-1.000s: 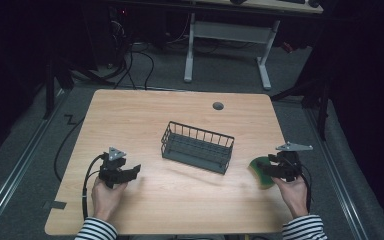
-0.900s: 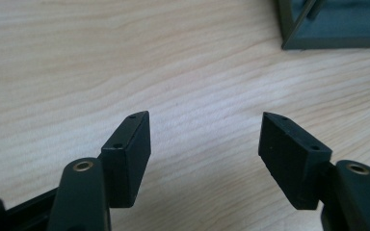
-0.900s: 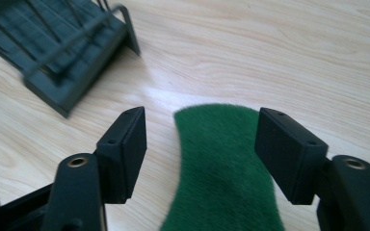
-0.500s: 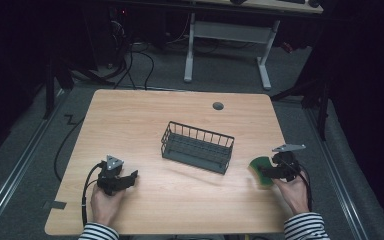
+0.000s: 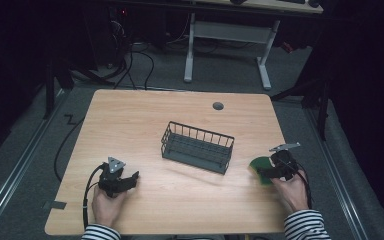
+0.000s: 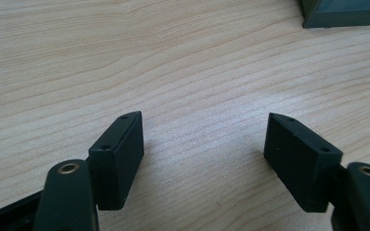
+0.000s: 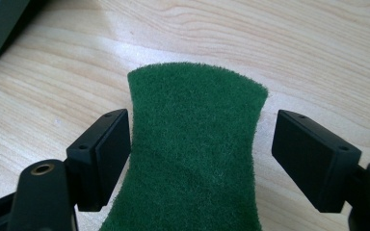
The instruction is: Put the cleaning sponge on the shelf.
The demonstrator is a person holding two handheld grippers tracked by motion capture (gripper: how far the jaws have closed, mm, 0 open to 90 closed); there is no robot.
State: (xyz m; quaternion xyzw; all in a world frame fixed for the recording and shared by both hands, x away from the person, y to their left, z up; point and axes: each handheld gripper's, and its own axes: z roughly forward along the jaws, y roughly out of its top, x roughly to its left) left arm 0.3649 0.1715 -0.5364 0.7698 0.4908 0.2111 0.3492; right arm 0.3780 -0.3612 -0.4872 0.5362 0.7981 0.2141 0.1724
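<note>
High view: wire basket [image 5: 198,147] mid-desk [image 5: 145,115]; right gripper [image 5: 271,171] at a green scouring pad [image 5: 260,168] near the desk's right edge; left gripper [image 5: 125,181] idle at front left.
Left gripper view: jaws released, having just widened, bare wood between.
Right gripper view: jaws just opened around the pad [image 7: 192,144]; left pad touching, right clear. Pad not yet in the basket, apparently.

Basket mid-table, a gripper to either side near the front edge.
The wire basket [image 5: 198,147] stands at the middle of the table [image 5: 145,112]; the left gripper [image 5: 130,179] sits front-left of it, the right gripper [image 5: 261,171] front-right, with the scouring pad [image 5: 260,164] lying between its jaws on the tabletop.
</note>
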